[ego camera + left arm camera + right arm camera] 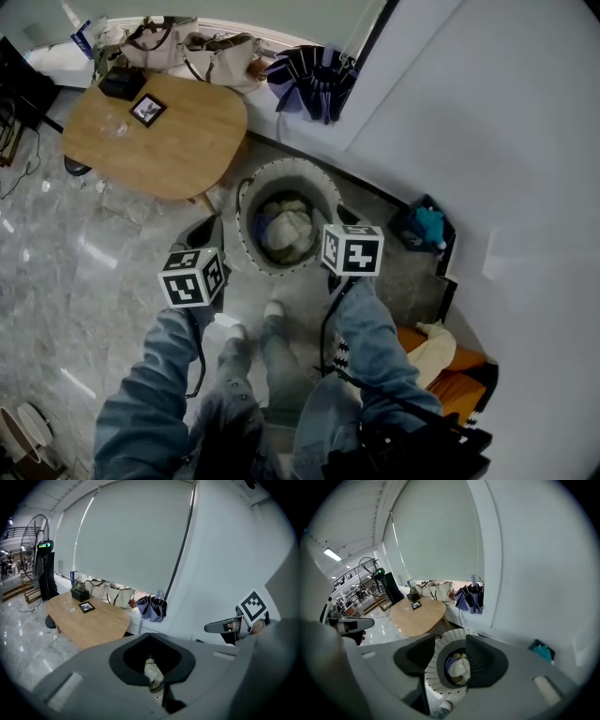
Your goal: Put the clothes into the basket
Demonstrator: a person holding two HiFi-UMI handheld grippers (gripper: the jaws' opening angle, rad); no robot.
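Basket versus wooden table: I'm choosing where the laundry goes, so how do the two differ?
The basket is a white-walled tub with a dark lining; the table is a flat tan wooden top. The basket holds crumpled clothes; the table carries a small framed picture and a black box. The basket stands nearer the person, the table beyond it. Both are rounded and stand on the glossy floor.

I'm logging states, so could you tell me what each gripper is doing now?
Left gripper: looks closed, grip unclear.
Right gripper: open, empty, facing the laundry basket.
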